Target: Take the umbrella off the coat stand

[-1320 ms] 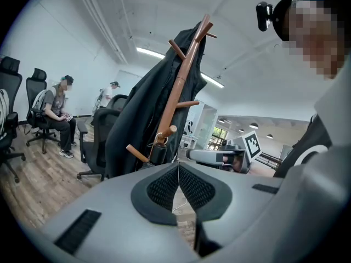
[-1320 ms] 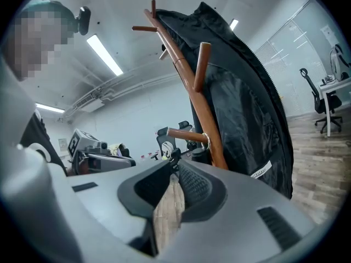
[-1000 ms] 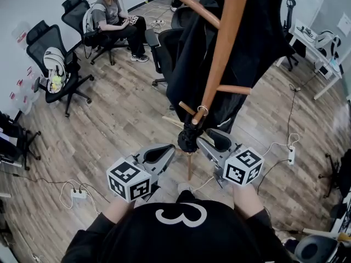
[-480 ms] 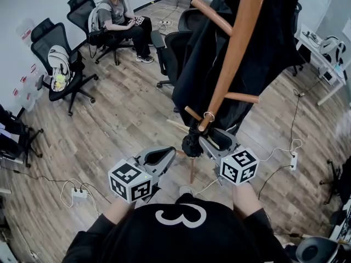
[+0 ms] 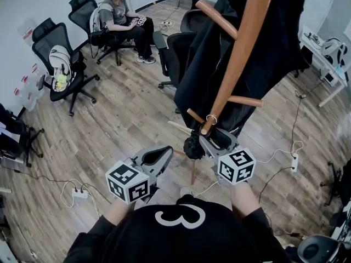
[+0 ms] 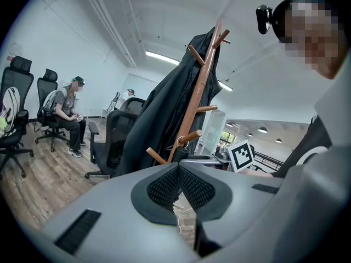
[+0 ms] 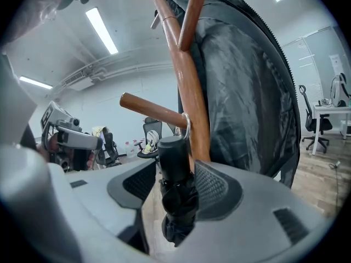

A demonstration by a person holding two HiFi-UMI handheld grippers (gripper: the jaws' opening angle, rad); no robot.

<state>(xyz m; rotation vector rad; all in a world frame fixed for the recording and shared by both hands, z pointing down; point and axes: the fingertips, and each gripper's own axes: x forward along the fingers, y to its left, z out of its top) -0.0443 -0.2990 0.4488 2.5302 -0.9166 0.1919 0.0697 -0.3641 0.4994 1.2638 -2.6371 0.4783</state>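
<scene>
A folded black umbrella (image 5: 193, 146) hangs by a metal ring (image 5: 211, 118) from a low peg of the wooden coat stand (image 5: 241, 53). In the right gripper view the umbrella (image 7: 176, 201) hangs upright between the jaws, its handle just under the ring (image 7: 187, 126). My right gripper (image 5: 201, 140) (image 7: 175, 169) is open around it and its jaws have just been opening; a gap shows beside the left pad. My left gripper (image 5: 170, 149) (image 6: 179, 166) is shut on nothing, to the left of the stand (image 6: 192, 106).
A black coat (image 5: 219, 53) drapes over the stand's far side. A black office chair (image 5: 173, 53) stands behind it. More chairs (image 5: 57, 64) and a seated person (image 5: 118, 21) are at far left. Power strips (image 5: 79, 193) and cables lie on the wood floor; a desk (image 5: 323, 53) is at right.
My right gripper has edged slightly down and in beside the hanging umbrella. The left gripper has barely shifted. The umbrella still hangs from its peg.
</scene>
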